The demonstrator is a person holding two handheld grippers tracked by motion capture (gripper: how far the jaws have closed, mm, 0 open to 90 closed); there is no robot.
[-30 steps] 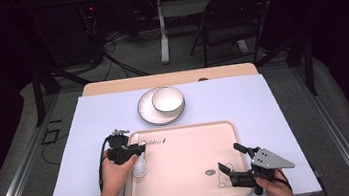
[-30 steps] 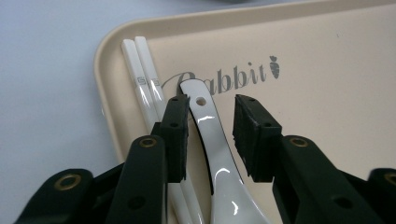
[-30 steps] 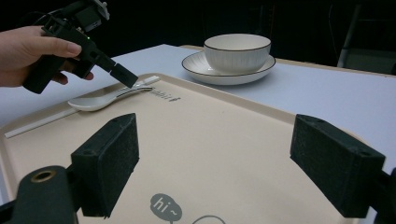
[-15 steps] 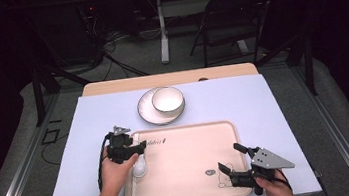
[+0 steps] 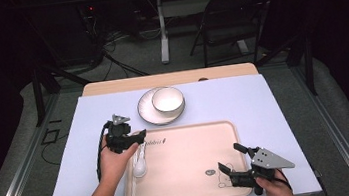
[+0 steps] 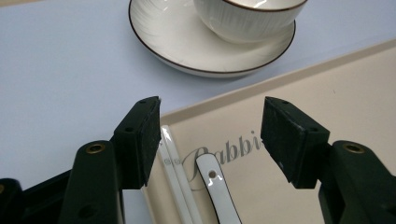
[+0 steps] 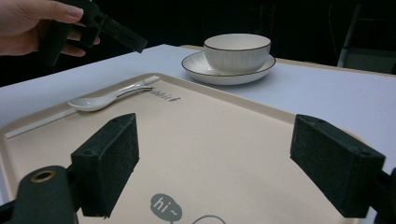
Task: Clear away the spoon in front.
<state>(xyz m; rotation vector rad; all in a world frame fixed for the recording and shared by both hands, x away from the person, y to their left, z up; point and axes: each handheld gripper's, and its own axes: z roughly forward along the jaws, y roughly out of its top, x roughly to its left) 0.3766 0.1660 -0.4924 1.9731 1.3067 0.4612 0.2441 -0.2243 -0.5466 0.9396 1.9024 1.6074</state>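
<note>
Right gripper: I am holding it at 5 o'clock over the tray, jaws apart, gripping nothing.
Left gripper: jaws have just been opening, standing apart above the spoon.
Spoon: lying at the tray's 9 o'clock edge beside chopsticks.
Bowl: sitting on the saucer at 12 o'clock.

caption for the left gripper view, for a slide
Left gripper open above the white spoon and chopsticks lying in the beige tray, bowl on plate beyond.

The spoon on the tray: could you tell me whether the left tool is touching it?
Apart. The right gripper view shows the left tool raised clear above the spoon, its jaws open.
</note>
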